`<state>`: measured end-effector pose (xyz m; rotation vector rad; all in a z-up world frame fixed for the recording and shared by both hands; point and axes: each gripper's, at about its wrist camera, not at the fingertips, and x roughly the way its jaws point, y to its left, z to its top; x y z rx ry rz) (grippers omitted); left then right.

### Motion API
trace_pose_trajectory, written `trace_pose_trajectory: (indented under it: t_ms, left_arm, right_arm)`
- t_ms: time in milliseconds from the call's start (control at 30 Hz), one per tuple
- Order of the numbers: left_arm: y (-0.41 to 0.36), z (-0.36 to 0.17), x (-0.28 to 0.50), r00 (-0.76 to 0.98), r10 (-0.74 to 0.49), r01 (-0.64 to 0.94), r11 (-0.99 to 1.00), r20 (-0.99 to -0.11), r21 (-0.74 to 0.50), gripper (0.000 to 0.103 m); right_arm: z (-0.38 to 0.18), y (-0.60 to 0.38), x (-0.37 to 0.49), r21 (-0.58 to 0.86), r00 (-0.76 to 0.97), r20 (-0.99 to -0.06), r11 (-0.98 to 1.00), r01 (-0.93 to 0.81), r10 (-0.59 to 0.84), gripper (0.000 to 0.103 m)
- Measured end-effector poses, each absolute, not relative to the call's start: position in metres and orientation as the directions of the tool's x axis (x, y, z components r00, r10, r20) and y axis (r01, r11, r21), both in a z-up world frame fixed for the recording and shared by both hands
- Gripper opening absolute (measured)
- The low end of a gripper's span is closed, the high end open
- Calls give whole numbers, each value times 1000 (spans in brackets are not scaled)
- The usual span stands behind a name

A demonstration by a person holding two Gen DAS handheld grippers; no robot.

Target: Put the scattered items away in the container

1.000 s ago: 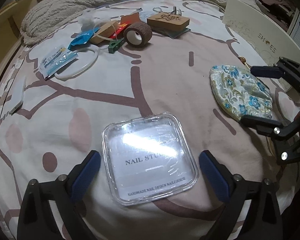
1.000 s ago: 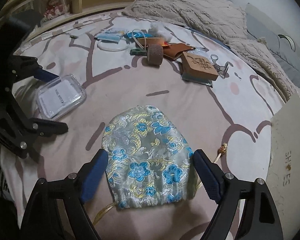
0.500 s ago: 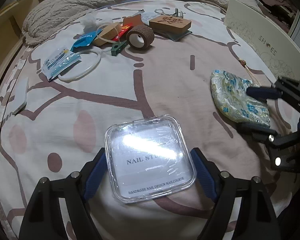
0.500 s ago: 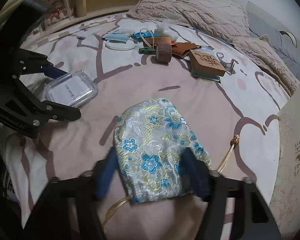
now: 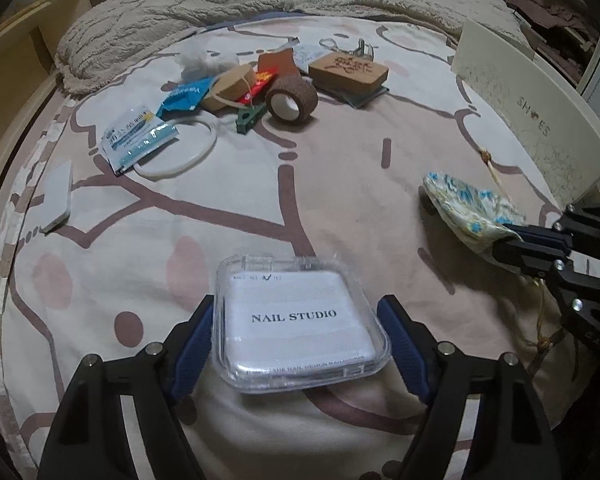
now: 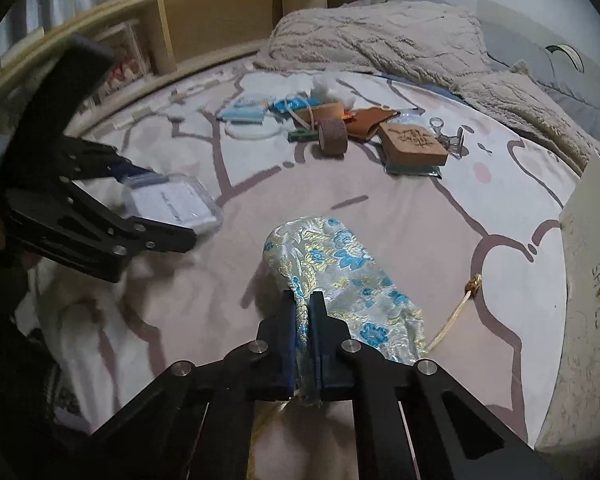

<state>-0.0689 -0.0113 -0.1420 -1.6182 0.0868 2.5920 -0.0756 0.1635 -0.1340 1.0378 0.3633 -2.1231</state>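
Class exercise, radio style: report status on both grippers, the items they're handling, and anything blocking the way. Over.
Right gripper shut on brocade pouch, bunched. Left gripper clamped on clear Nail Studio case, jaws just closing. Shoe box beside the pouch, path open.

The right tool (image 6: pixel 305 312), its jaws just closed, pinches the near edge of the blue-flowered brocade pouch (image 6: pixel 340 268) on the bed (image 6: pixel 380 216); the left tool (image 6: pixel 156 204) straddles a clear case (image 6: pixel 172 204).

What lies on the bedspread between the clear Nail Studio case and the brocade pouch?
Nothing: only bare patterned bedspread separates the Nail Studio case from the brocade pouch, seen in the left wrist view.
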Motion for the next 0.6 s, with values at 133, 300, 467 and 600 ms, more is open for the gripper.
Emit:
trace_pose_trajectory:
  t_ms: [133, 300, 467, 600]
  left_arm:
    - [-14, -131, -71, -435, 59, -89, -996, -899, -22, 29]
    - [-24, -120, -70, -453, 53, -57, -998, -890, -30, 29]
    - [-38, -120, -70, -445, 67, -13, -998, -893, -68, 66]
    - [-47, -120, -69, -457, 63, 14, -997, -887, -78, 85]
  right_arm:
    - [-120, 169, -72, 80, -419, -746, -694, 715, -517, 7]
    - [-107, 175, -68, 92, -436, -725, -702, 706, -534, 7]
    - [-100, 183, -65, 102, -451, -710, -712, 695, -541, 7]
    - [-93, 188, -60, 110, -462, -694, -717, 689, -551, 7]
